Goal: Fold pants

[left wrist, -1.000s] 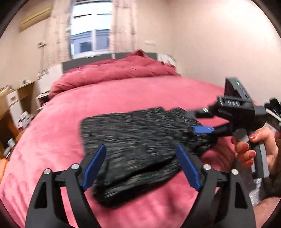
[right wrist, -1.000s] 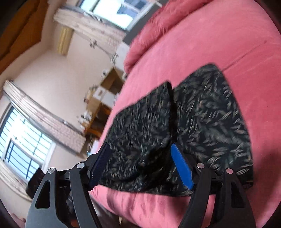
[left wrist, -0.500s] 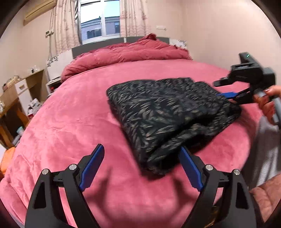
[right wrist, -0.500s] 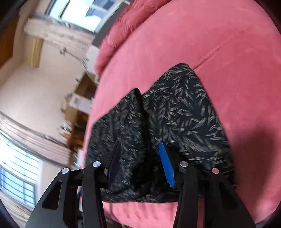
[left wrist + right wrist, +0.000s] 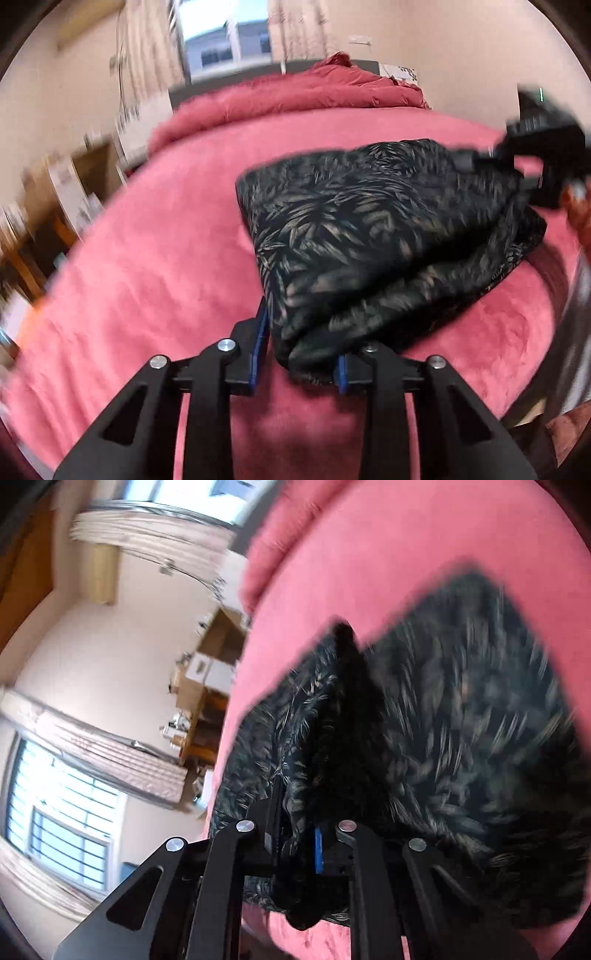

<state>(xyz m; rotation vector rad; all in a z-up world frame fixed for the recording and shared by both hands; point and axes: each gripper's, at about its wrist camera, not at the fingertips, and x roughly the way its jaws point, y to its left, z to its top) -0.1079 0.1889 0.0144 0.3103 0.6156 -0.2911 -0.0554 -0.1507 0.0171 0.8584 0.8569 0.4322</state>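
The black leaf-print pants (image 5: 369, 236) lie folded in a thick stack on the pink bed (image 5: 147, 266). My left gripper (image 5: 301, 347) is shut on the near corner of the stack. My right gripper (image 5: 297, 843) is shut on another edge of the pants (image 5: 461, 746), with cloth bunched between its blue pads. The right gripper also shows in the left wrist view (image 5: 535, 166) at the stack's far right end, held by a hand.
A rumpled pink duvet (image 5: 314, 92) lies at the head of the bed below a window (image 5: 225, 40). Wooden furniture with boxes (image 5: 55, 206) stands left of the bed. A wall (image 5: 480, 55) runs along the right side.
Both grippers were open near the stack; now each has closed on an edge of the pants. The left gripper moved right and forward to the near corner.
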